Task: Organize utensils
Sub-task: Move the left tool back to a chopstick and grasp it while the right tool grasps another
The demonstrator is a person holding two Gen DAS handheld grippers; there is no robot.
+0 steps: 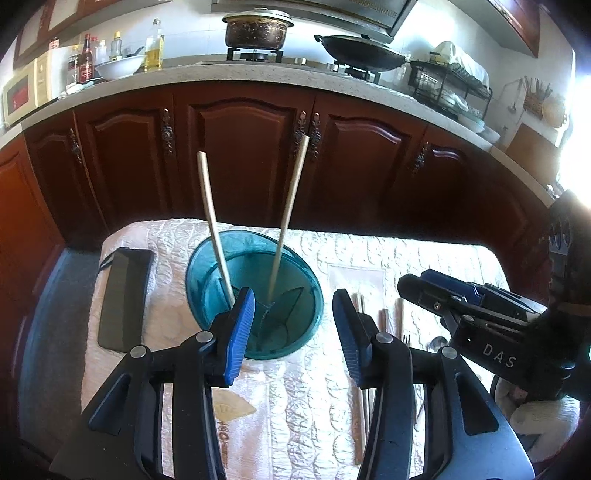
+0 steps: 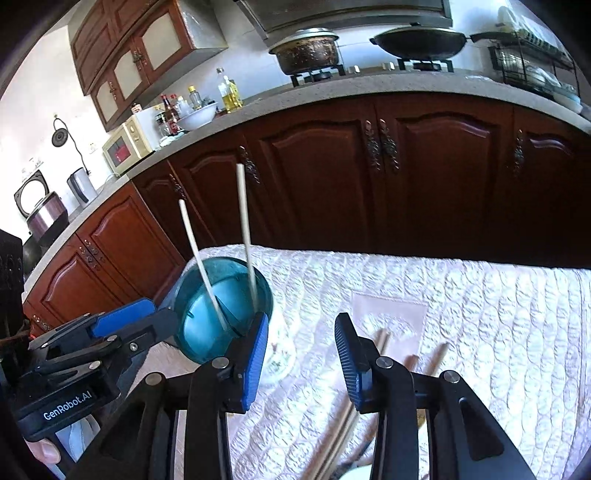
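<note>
A teal plastic utensil holder (image 1: 255, 291) with inner dividers stands on the white quilted cloth (image 1: 295, 387). Two pale chopsticks (image 1: 216, 229) stand in it, leaning apart. My left gripper (image 1: 293, 332) is open and empty, just in front of the holder. Several more chopsticks (image 1: 360, 398), a fork (image 1: 406, 338) and a spoon (image 1: 436, 343) lie on the cloth under its right finger. My right gripper (image 2: 301, 358) is open and empty above loose chopsticks (image 2: 340, 435). The holder (image 2: 221, 314) is to its left, and the left gripper (image 2: 110, 332) beside that.
A black phone (image 1: 123, 295) lies on the cloth left of the holder. Dark wooden cabinets (image 1: 243, 158) and a counter with a pot (image 1: 255, 29), a wok (image 1: 362, 51) and bottles stand behind the table. The right gripper (image 1: 480, 314) shows at right in the left wrist view.
</note>
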